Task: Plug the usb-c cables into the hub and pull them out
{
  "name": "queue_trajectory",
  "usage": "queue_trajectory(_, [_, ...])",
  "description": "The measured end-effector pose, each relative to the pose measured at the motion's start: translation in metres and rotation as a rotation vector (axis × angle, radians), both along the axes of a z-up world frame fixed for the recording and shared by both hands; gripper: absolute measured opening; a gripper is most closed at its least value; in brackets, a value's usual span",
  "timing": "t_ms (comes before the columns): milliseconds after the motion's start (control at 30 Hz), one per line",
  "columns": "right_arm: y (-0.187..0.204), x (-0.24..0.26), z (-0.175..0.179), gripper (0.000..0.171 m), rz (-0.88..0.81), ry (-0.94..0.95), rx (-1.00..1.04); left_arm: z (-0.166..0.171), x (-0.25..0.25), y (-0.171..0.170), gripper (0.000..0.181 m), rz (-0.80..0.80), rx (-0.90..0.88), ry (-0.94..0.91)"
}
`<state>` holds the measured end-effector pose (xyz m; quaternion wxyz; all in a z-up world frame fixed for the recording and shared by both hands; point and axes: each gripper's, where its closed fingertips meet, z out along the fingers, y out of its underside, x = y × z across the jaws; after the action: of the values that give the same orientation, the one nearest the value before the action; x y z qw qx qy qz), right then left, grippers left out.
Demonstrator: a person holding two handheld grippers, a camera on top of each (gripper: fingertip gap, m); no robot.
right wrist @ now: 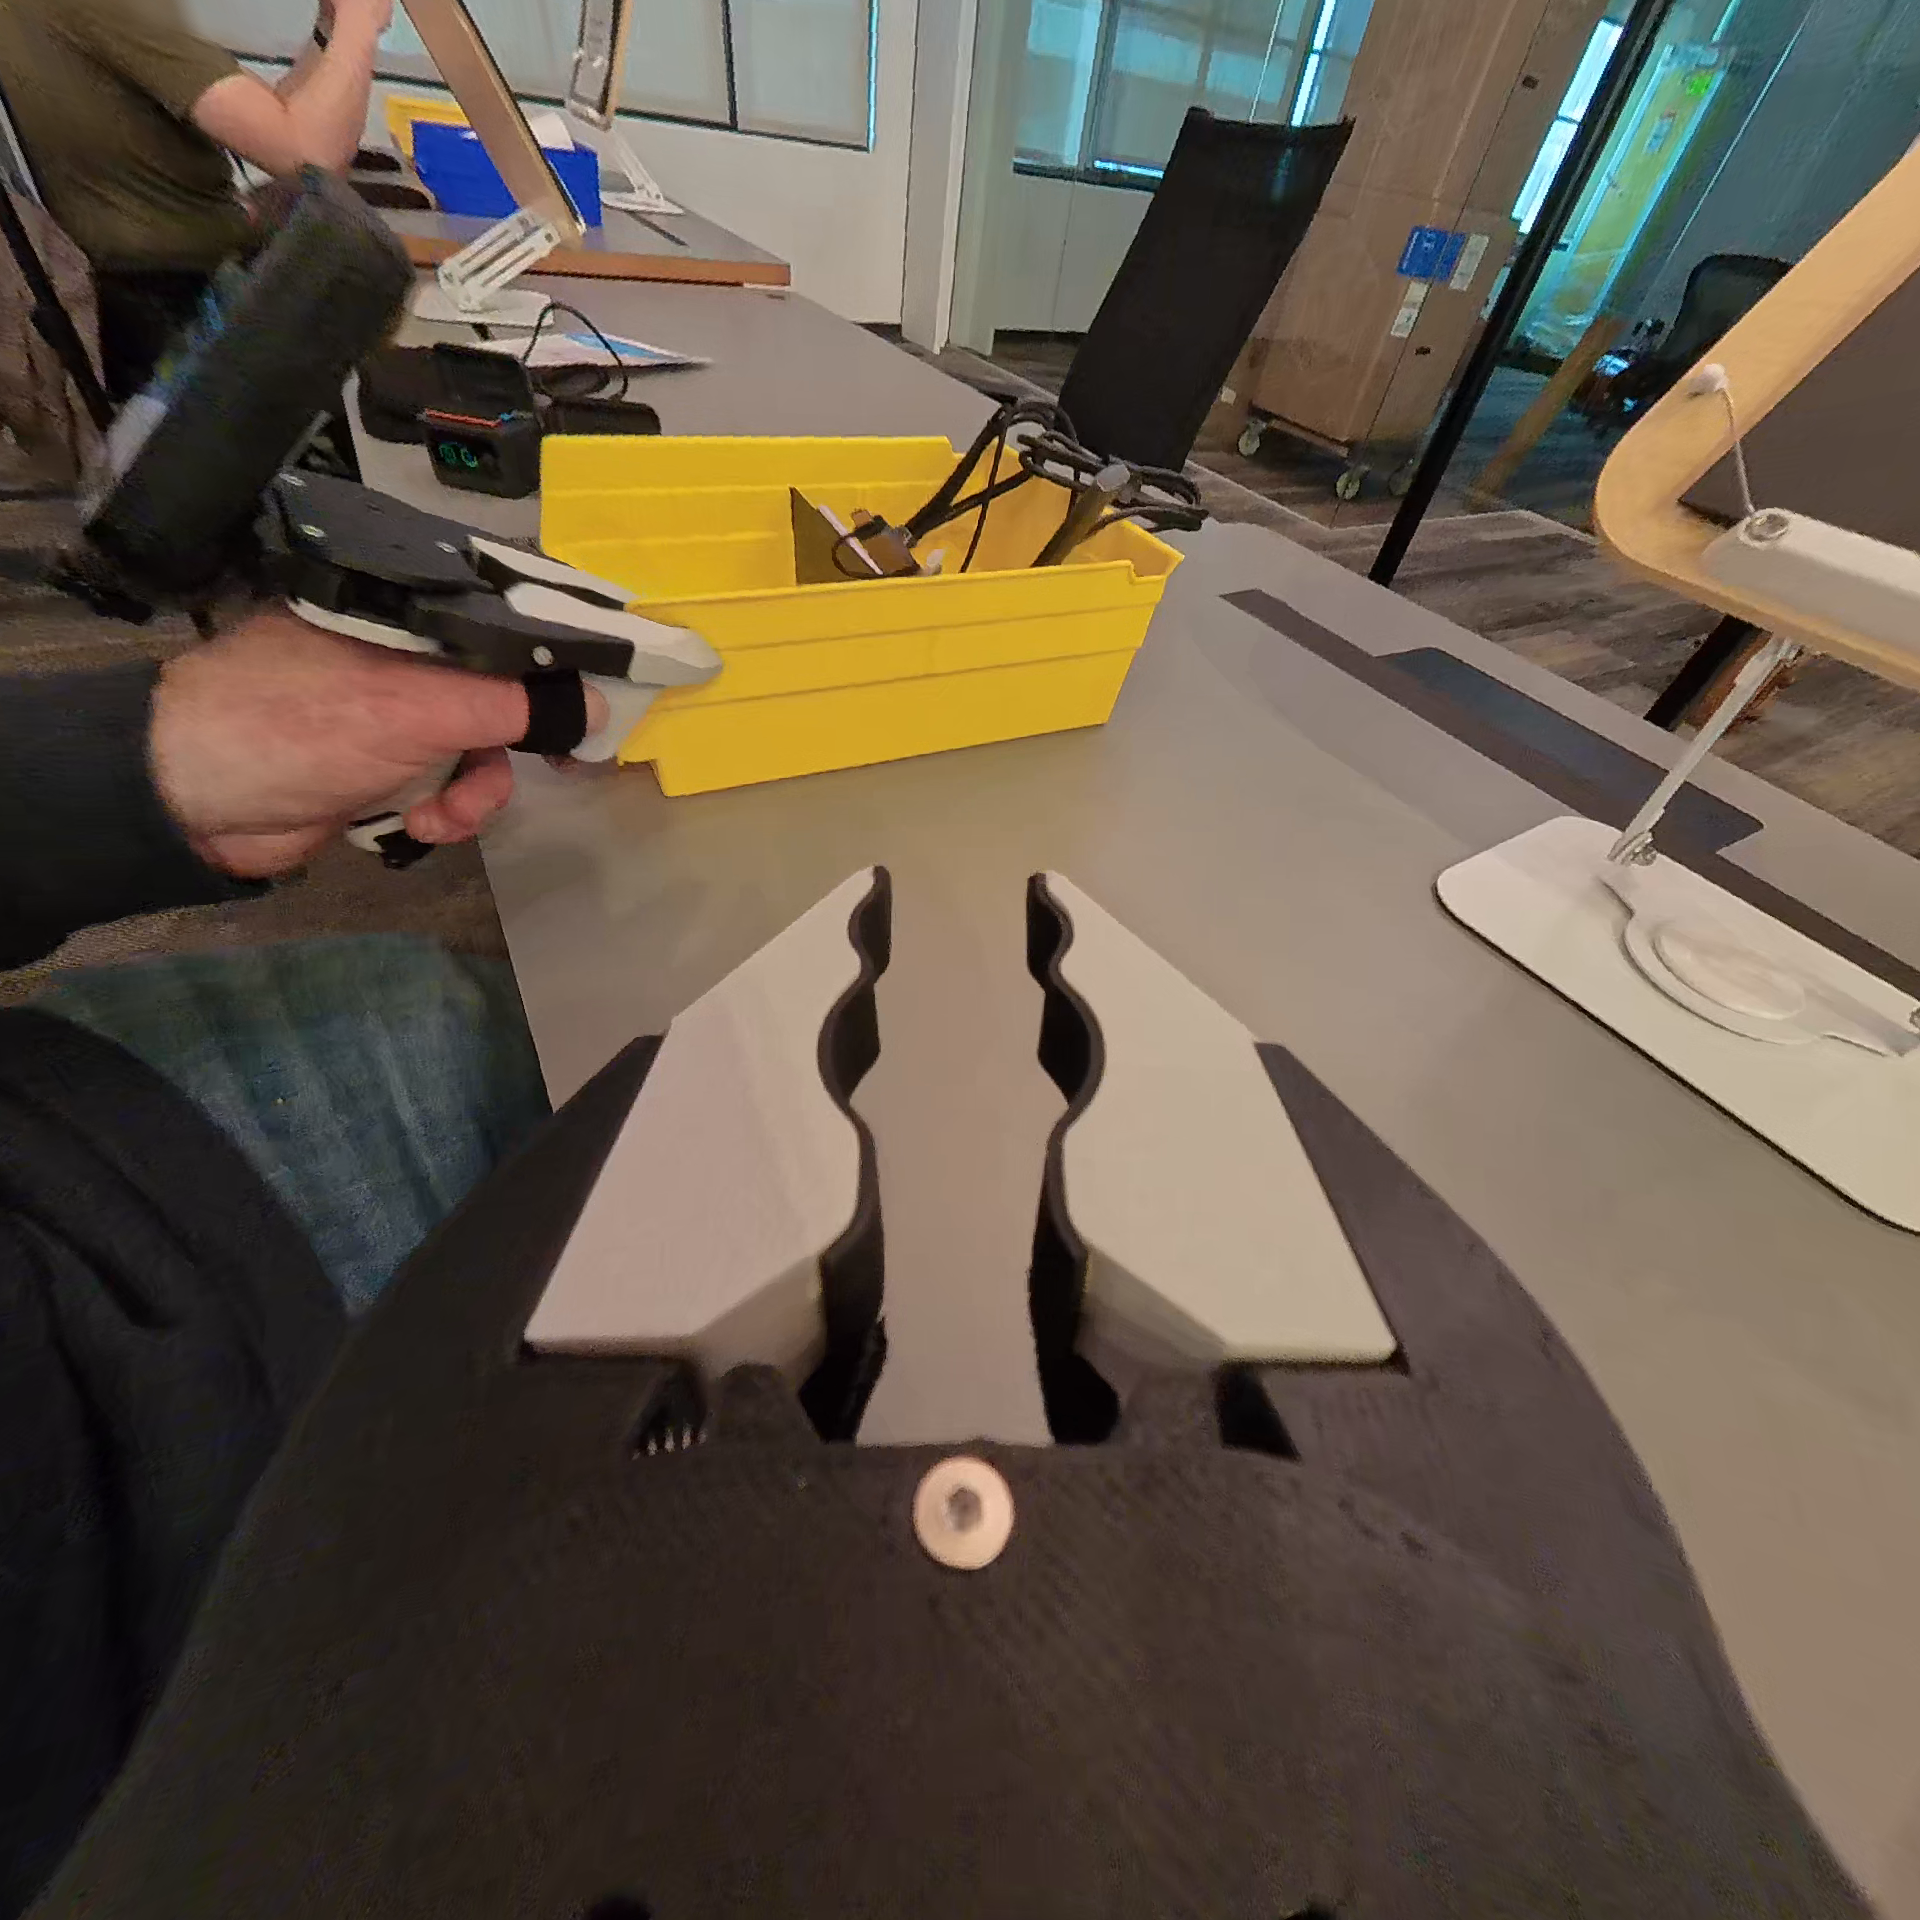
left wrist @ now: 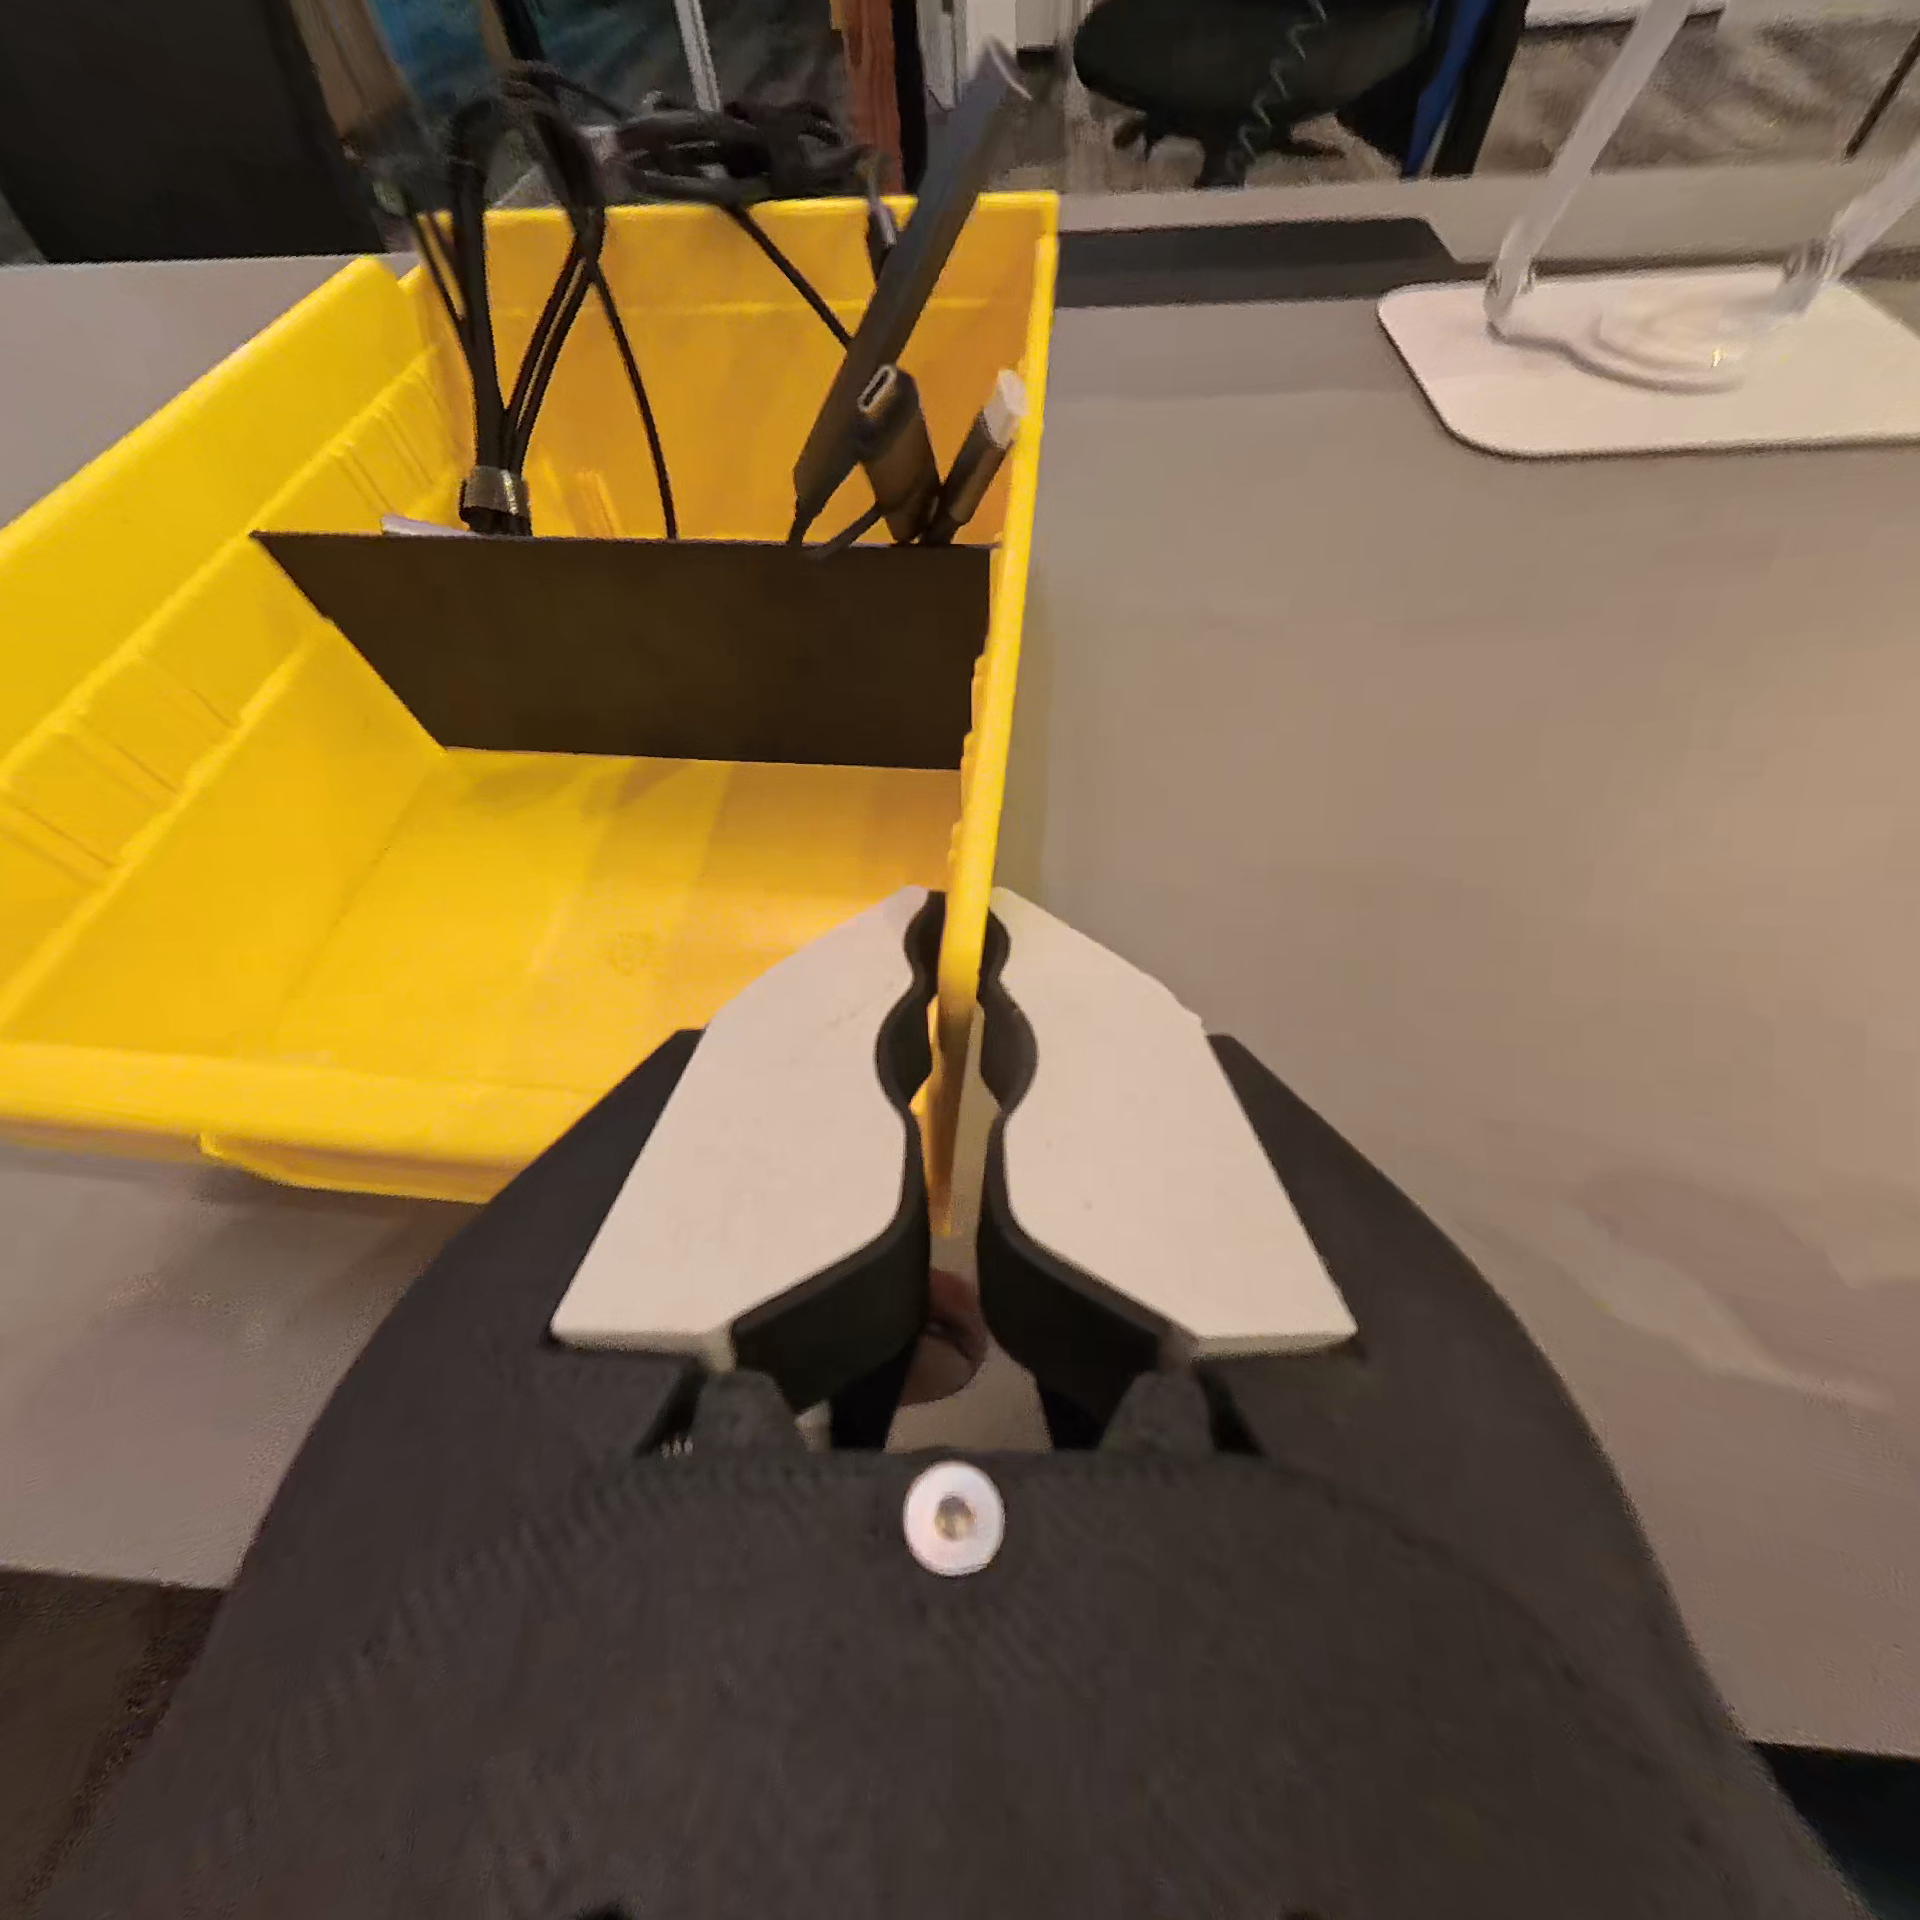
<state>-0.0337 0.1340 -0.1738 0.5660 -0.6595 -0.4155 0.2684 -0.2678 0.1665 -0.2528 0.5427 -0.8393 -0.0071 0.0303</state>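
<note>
A grey table (right wrist: pixel 1299 852) carries everything, with a white stand base (right wrist: pixel 1662 997) off to its right side. On it sits a yellow plastic bin (left wrist: pixel 312 831), split crosswise by a black divider (left wrist: pixel 665 655). The near compartment shows only bare yellow floor; the far compartment holds a bundle of black usb-c cables (left wrist: pixel 540 343) rising over the back rim, and a slim dark hub (left wrist: pixel 904 312) leaning upright against the bin's right wall. One silver-tipped usb-c plug (left wrist: pixel 1003 405) stands just beside the hub at that wall. The left gripper (left wrist: pixel 956 935) is clamped on the bin's right wall near the front corner, its two pale fingers (left wrist: pixel 800 1122) pressed to either face of the yellow plastic. The right gripper (right wrist: pixel 958 894) hovers over bare table well short of the bin, its fingers parted with nothing between them.
</note>
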Motion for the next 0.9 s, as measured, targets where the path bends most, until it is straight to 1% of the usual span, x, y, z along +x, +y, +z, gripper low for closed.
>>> queue_trajectory(33, [0.001,0.0,-0.002,0.025,-0.005,-0.009,-0.004,0.001,-0.001,-0.003,0.005,0.021,0.012,-0.025])
queue_trajectory(100, [0.003,0.001,-0.006,0.029,-0.011,-0.021,-0.005,0.017,0.002,-0.012,0.029,0.014,0.085,-0.06])
queue_trajectory(167, [0.007,0.004,-0.009,0.032,-0.023,-0.031,-0.004,0.046,0.004,-0.023,0.045,-0.004,0.184,-0.001])
queue_trajectory(200, [0.009,0.005,-0.01,0.035,-0.028,-0.033,-0.008,0.062,0.006,-0.027,0.049,-0.021,0.226,0.038])
queue_trajectory(267, [0.013,0.008,-0.015,0.042,-0.039,-0.031,-0.028,0.097,0.008,-0.029,0.049,-0.071,0.311,0.118])
queue_trajectory(367, [0.016,0.01,-0.025,0.043,-0.041,-0.034,-0.074,0.135,0.0,-0.008,0.052,-0.141,0.325,0.213])
queue_trajectory(433, [0.018,0.012,-0.03,0.043,-0.045,-0.046,-0.082,0.154,-0.009,0.018,0.053,-0.192,0.305,0.313])
queue_trajectory(467, [0.019,0.013,-0.031,0.043,-0.048,-0.054,-0.081,0.158,-0.011,0.034,0.053,-0.243,0.272,0.363])
queue_trajectory(533, [0.02,0.014,-0.033,0.043,-0.053,-0.063,-0.079,0.154,-0.016,0.07,0.054,-0.335,0.179,0.461])
queue_trajectory(600, [0.022,0.015,-0.036,0.043,-0.058,-0.073,-0.08,0.14,-0.03,0.108,0.06,-0.381,0.09,0.595])
queue_trajectory(633, [0.023,0.015,-0.038,0.042,-0.059,-0.079,-0.081,0.131,-0.036,0.125,0.058,-0.4,0.063,0.671])
queue_trajectory(700, [0.023,0.016,-0.042,0.042,-0.061,-0.094,-0.086,0.103,-0.054,0.157,0.065,-0.418,-0.059,0.816])
queue_trajectory(733, [0.024,0.017,-0.045,0.042,-0.062,-0.102,-0.088,0.087,-0.061,0.17,0.066,-0.433,-0.121,0.863])
queue_trajectory(800, [0.025,0.018,-0.049,0.042,-0.066,-0.115,-0.092,0.065,-0.072,0.191,0.065,-0.445,-0.182,0.932])
queue_trajectory(900, [0.028,0.021,-0.055,0.042,-0.072,-0.117,-0.11,0.047,-0.085,0.213,0.056,-0.436,-0.226,1.085])
